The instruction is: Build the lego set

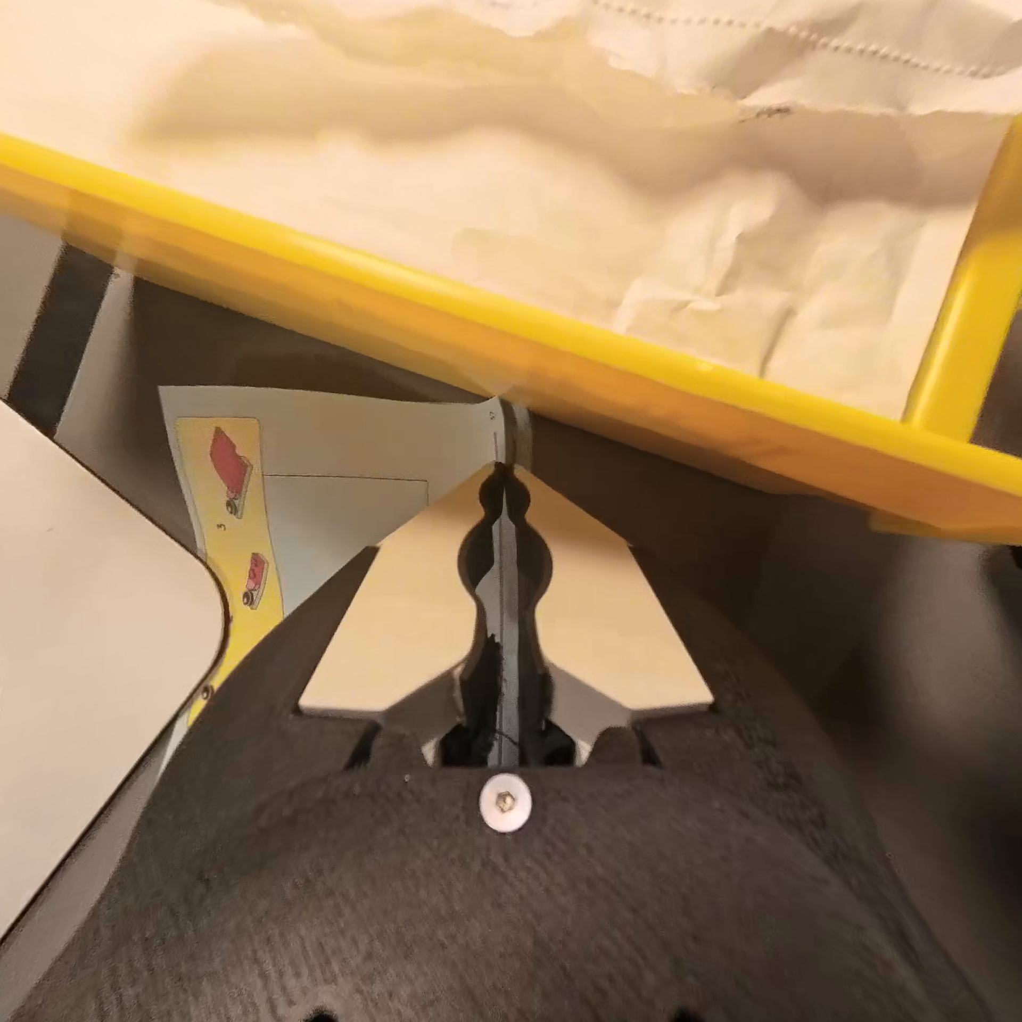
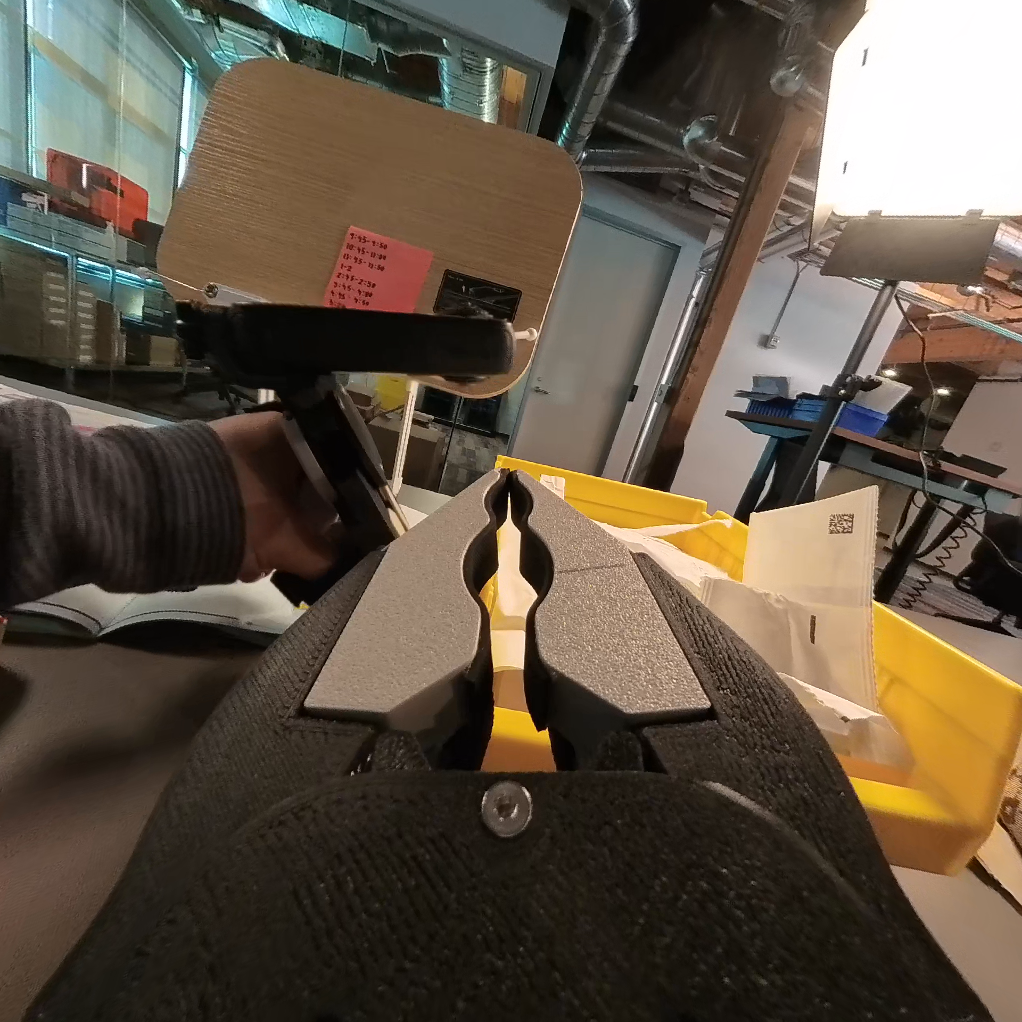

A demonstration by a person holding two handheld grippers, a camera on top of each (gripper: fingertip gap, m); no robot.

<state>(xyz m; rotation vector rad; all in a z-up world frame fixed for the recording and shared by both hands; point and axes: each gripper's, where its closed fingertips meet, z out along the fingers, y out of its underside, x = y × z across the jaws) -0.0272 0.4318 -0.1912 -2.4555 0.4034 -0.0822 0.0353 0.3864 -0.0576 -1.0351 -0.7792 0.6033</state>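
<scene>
Two tongs are in play. Left gripper (image 1: 504,467) has its fingers closed on a thin printed page of a booklet (image 1: 332,459); the page edge runs straight down the slit between the two fingers and pokes out past the tips, where it curls against the underside of a yellow bin (image 1: 498,309). The sheet's long edge lies along the gripper's own axis, pointing forward toward the bin. Its printed face turns to the left, showing a yellow strip with two small red drawings.

Right gripper (image 2: 509,474) has its tips drawn together with nothing between them; only the scalloped hollows behind the tips leave gaps, through which the bin shows. It points over the near wall of the same yellow bin (image 2: 940,735).

One bin is in sight. It holds crumpled white paper bags (image 2: 796,603), several of them, one standing upright with a small printed code square in its corner.

One hand (image 2: 276,498) in a grey ribbed sleeve (image 2: 110,498) grips the handle of the left gripper, seen from the right wrist. An open booklet (image 2: 138,614) lies flat on the table (image 2: 110,774) beneath that hand.
</scene>
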